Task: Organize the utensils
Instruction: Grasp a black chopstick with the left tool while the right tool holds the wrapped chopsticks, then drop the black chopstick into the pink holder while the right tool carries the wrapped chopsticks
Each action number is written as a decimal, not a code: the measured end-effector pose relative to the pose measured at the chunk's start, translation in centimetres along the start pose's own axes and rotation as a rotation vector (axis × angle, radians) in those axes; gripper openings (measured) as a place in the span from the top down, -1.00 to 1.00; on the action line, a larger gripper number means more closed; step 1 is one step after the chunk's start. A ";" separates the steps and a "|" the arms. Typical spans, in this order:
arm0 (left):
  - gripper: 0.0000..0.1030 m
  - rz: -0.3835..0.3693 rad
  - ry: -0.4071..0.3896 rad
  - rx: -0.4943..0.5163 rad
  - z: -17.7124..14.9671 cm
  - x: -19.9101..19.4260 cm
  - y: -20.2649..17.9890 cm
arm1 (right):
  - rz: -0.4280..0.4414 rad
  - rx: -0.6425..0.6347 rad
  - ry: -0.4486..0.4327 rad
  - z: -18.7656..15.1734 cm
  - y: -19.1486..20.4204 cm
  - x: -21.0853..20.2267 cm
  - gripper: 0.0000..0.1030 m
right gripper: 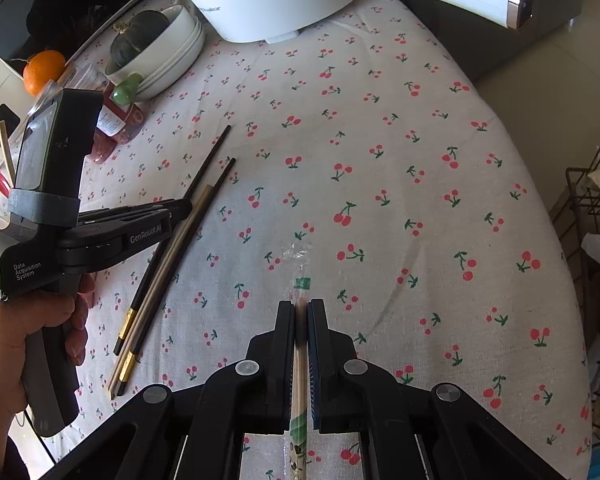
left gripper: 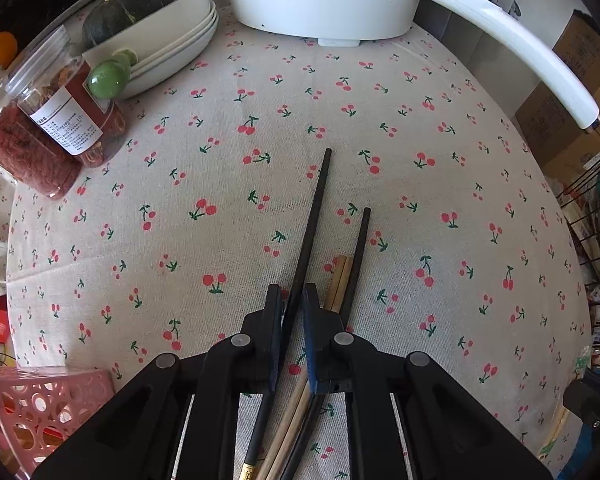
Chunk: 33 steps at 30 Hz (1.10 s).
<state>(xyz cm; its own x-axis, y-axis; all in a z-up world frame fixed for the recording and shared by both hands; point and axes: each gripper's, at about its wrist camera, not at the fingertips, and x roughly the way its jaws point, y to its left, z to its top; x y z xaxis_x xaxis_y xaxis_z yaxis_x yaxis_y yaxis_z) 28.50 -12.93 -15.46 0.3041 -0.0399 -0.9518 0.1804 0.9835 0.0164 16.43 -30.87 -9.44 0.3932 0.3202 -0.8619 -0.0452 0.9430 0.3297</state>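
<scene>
My left gripper (left gripper: 292, 292) is shut on a long black chopstick (left gripper: 316, 200) that runs between the pads, its tip pointing toward the pot. Just right of it on the cherry-print cloth lie a pair of wooden chopsticks (left gripper: 338, 276) and a second black chopstick (left gripper: 360, 240). The right wrist view shows the same bundle (right gripper: 168, 256) at the left, with the left gripper (right gripper: 184, 206) over it, held by a hand (right gripper: 4, 340). My right gripper (right gripper: 301, 306) is shut on wooden chopsticks in a clear, green-printed wrapper (right gripper: 300, 380), above the cloth.
A white Royalstar pot (left gripper: 320, 0) with a long handle (left gripper: 540, 64) stands at the back. Stacked white bowls (left gripper: 180, 40) holding a dark green squash, and jars (left gripper: 68, 120), sit at the back left. A pink basket (left gripper: 48, 404) is near left, a wire rack (left gripper: 592, 200) at the right.
</scene>
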 end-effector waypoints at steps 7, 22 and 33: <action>0.87 -0.027 -0.083 0.033 -2.0 -2.3 -0.3 | 0.005 0.003 -0.054 0.1 0.5 -1.3 0.92; 0.89 -0.149 -0.379 0.103 -10.5 -16.6 1.2 | 0.044 -0.028 -0.270 -1.6 4.1 -8.3 0.92; 0.90 -0.165 -0.700 0.064 -16.2 -27.6 4.8 | 0.053 -0.145 -0.434 -2.3 8.9 -12.3 0.92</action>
<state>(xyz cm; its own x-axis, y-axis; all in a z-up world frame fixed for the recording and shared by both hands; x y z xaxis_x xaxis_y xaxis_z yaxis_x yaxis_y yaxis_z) 5.78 -4.25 5.91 0.7923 -0.3117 -0.5244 0.3233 0.9435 -0.0724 9.09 -26.16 3.21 0.7338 0.3295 -0.5941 -0.1914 0.9394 0.2846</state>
